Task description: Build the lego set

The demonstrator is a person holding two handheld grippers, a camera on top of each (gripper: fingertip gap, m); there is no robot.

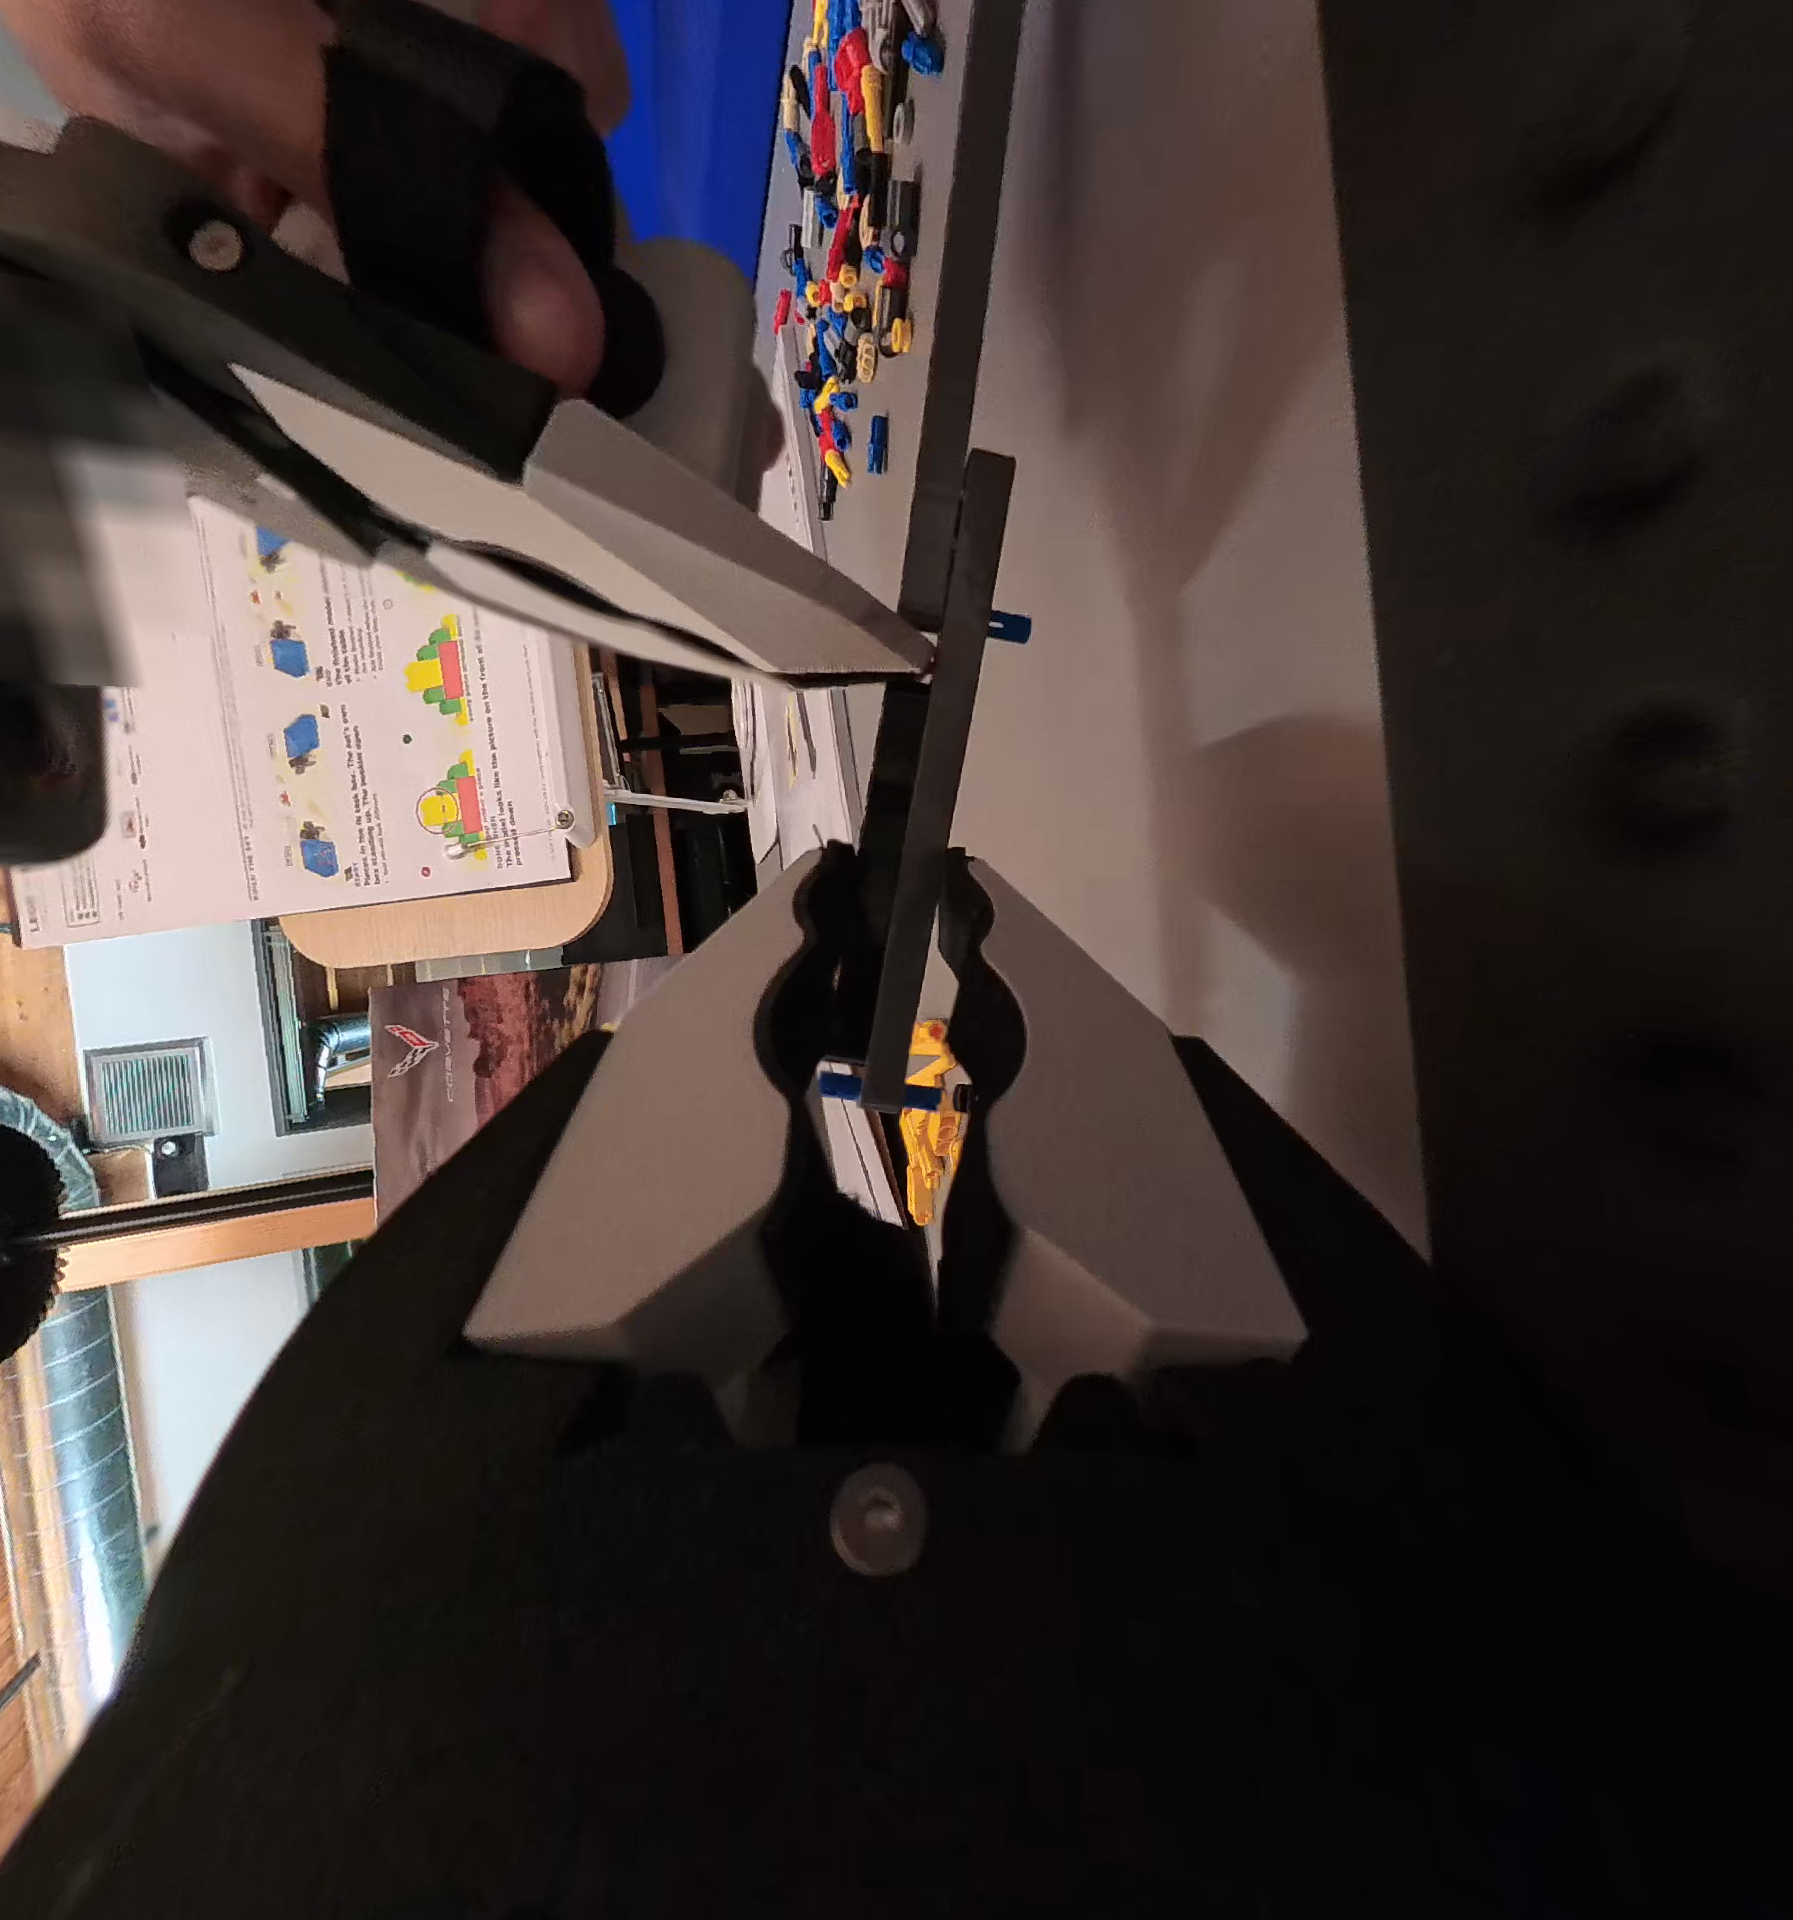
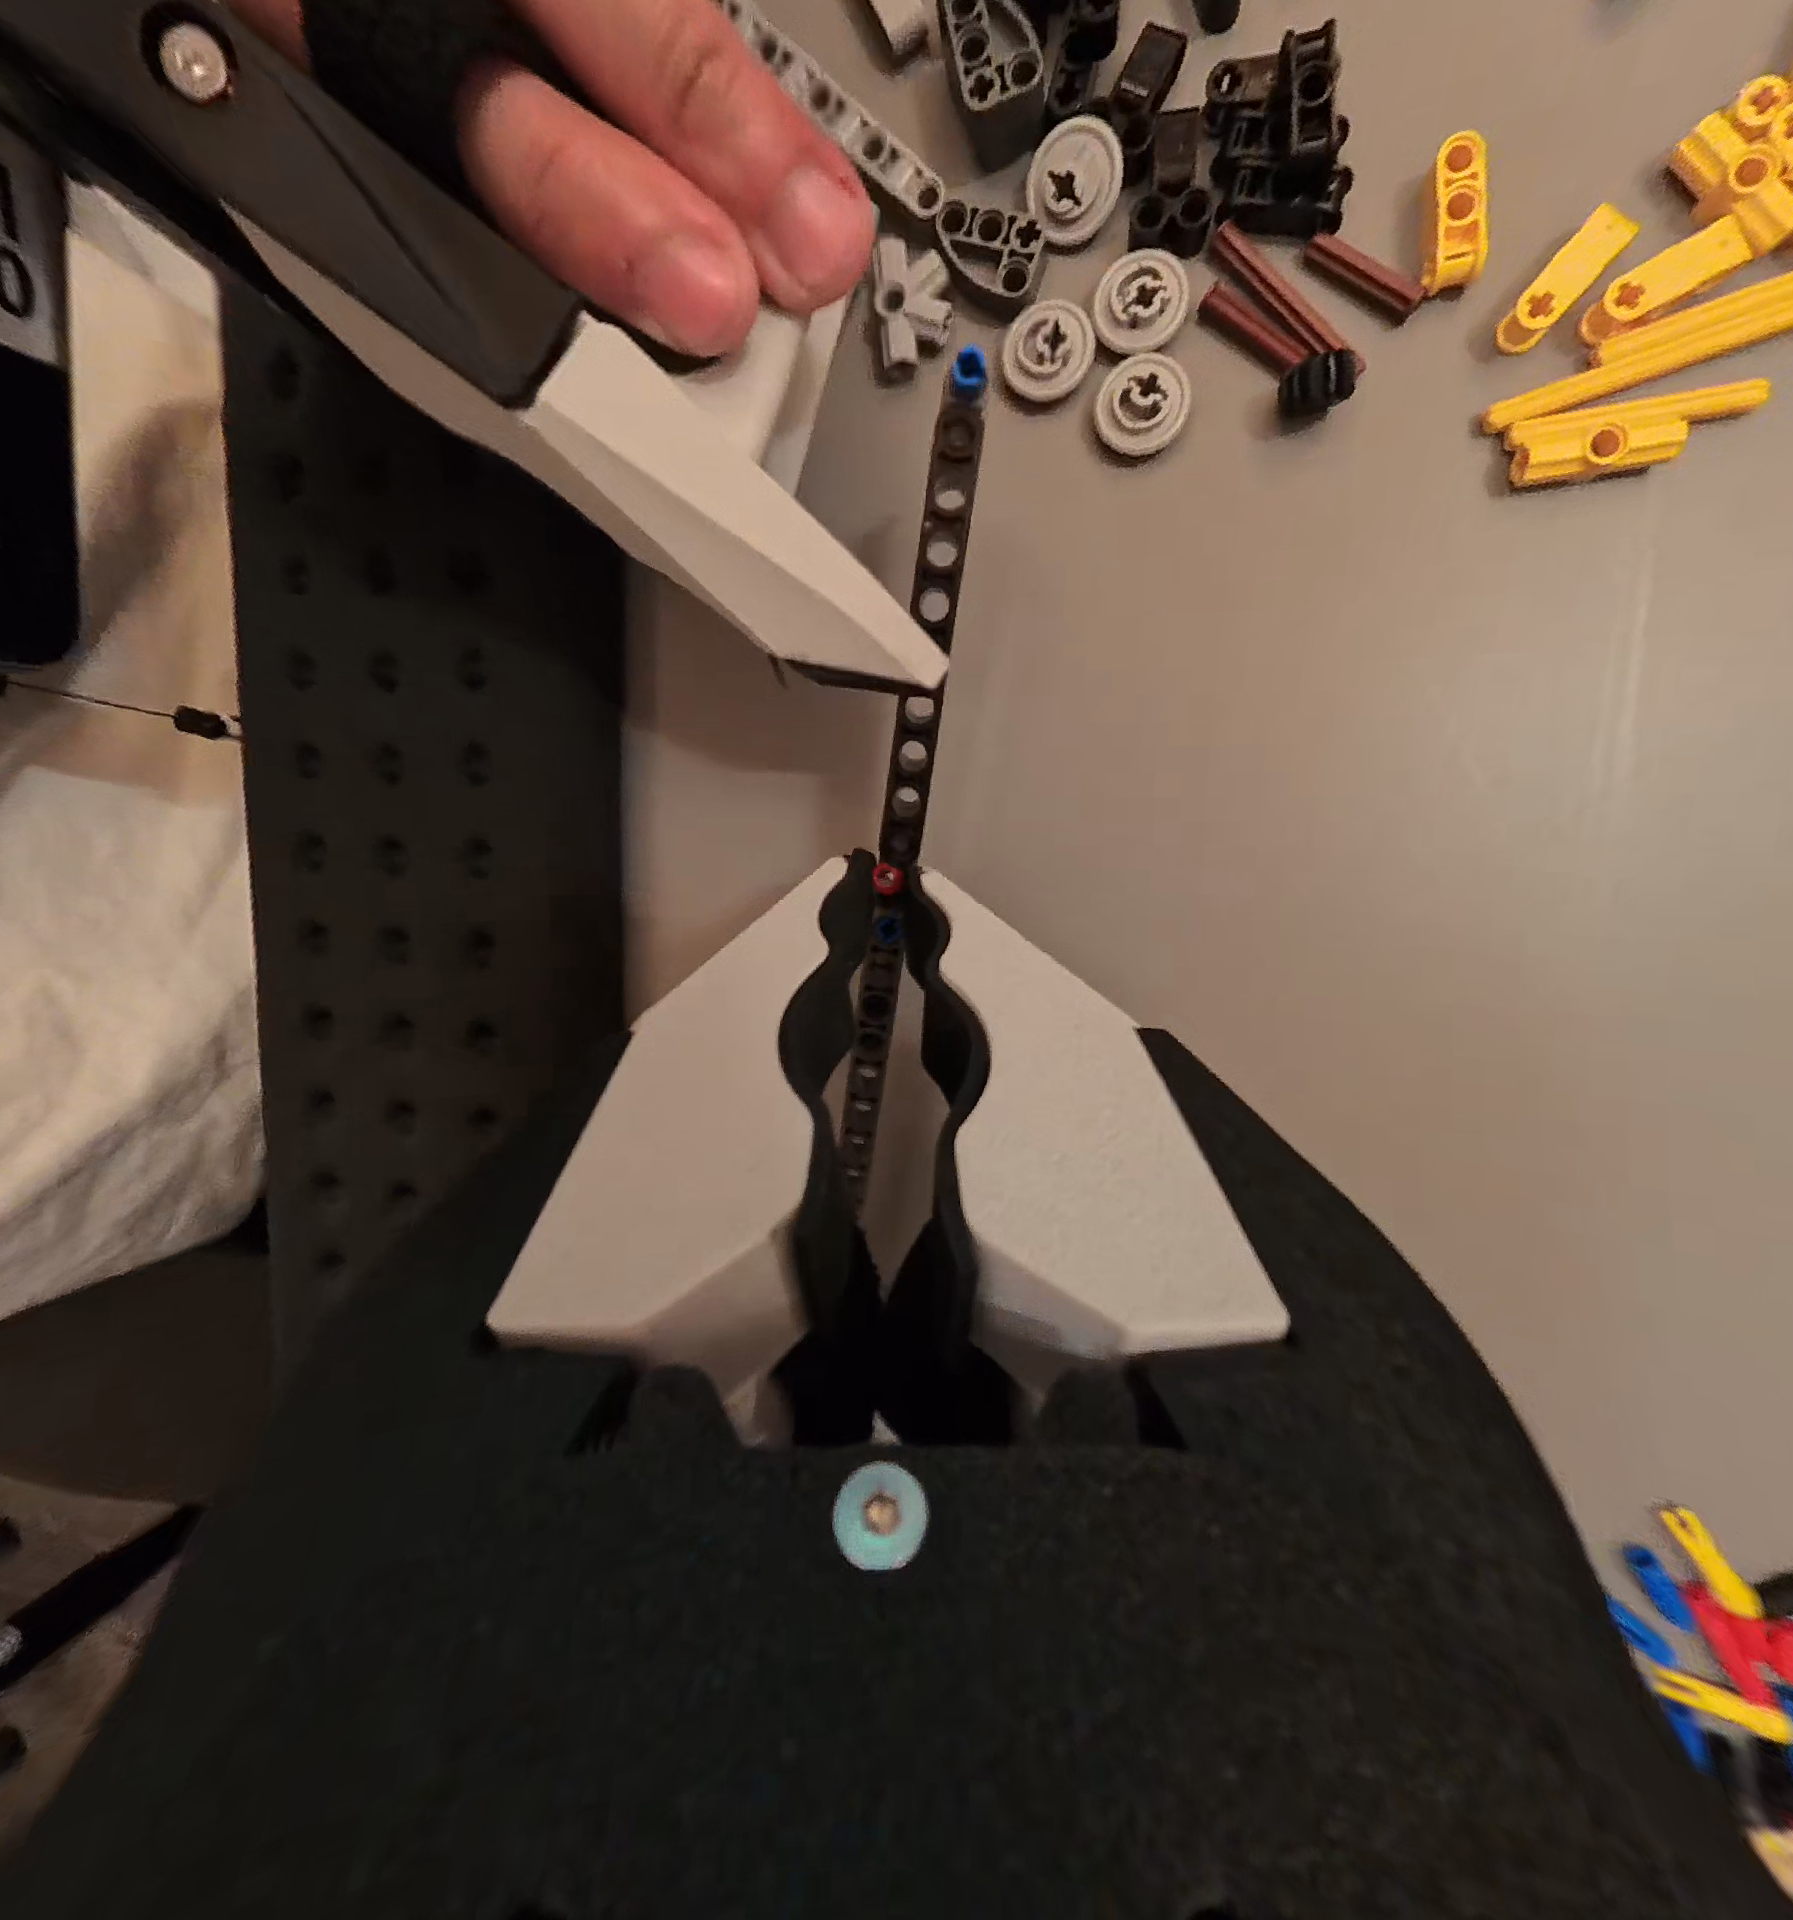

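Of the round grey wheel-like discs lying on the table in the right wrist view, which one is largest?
The round grey disc farthest up the picture, beside the black connectors. The three discs below it, near the brown axles, are visibly smaller.

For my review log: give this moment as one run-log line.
left claw: shut on black beam | right claw: shut on same beam | blue pin: in beam's far end | loose parts: on table

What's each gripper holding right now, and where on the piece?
Both hold the same long black beam. The right gripper clamps its near end by the red pin; the left gripper clamps its other end. Which end is which cannot be told.
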